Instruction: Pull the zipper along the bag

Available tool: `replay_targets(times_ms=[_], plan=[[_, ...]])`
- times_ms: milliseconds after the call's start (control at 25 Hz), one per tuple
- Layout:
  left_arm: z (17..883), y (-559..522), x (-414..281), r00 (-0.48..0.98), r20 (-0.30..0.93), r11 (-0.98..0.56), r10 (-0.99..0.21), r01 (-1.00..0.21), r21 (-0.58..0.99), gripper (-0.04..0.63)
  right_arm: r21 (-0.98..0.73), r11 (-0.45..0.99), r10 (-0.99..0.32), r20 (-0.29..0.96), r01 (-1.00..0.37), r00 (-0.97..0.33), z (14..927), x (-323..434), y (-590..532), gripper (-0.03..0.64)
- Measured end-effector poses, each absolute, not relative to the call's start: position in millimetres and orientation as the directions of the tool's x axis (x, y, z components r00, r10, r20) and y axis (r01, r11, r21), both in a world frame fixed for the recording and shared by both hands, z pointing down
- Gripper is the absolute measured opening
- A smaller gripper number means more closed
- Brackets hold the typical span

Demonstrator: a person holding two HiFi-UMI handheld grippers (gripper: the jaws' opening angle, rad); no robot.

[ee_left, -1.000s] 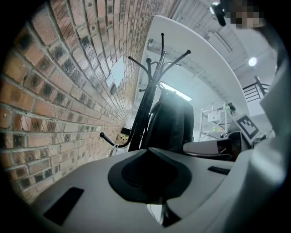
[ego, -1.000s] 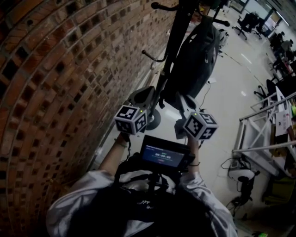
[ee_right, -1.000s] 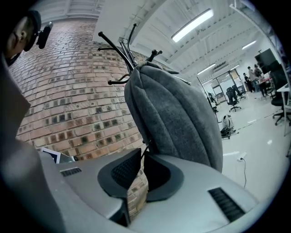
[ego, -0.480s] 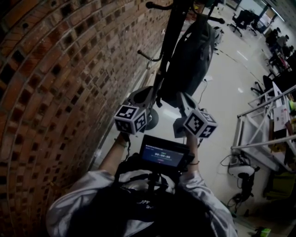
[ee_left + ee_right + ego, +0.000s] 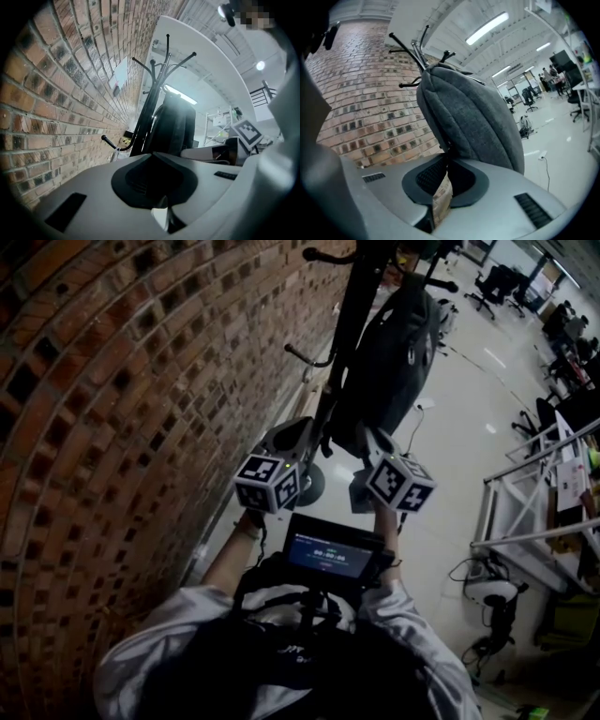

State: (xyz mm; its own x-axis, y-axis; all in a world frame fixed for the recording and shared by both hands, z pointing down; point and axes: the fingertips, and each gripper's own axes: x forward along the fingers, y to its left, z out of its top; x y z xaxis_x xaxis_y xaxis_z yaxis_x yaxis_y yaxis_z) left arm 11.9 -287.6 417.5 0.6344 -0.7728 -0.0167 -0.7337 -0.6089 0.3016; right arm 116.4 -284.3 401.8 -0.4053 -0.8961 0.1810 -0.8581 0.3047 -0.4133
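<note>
Just pinched right tongs (image 5: 444, 160) onto the zipper pull (image 5: 446, 149) low on the hanging bag (image 5: 473, 117), so upward from here, with left tongs (image 5: 153, 157) closed empty.

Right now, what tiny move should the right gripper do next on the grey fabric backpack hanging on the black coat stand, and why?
Probably ease upward along the grey fabric backpack. The right gripper has just been closing, and its jaws seem pinched on the small dark zipper pull low on its edge. The left gripper is shut, short of the bag, so pull gently.
</note>
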Motion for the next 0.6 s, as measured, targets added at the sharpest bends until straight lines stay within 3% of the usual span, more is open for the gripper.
replay_targets(times_ms=[280,600], plan=[[416.7,-287.5,10.6,0.63,-0.02,-0.604,-0.777,-0.735,0.31,0.006,-0.509,0.403,-0.839,0.128,-0.761,-0.53,382.9,110.3,-264.3,0.016],[412.6,-284.1,19.8,0.64,-0.035,-0.618,-0.767,-0.723,0.309,0.008,-0.514,0.415,-0.824,0.138,-0.751,-0.55,371.5,113.3,-251.5,0.029]])
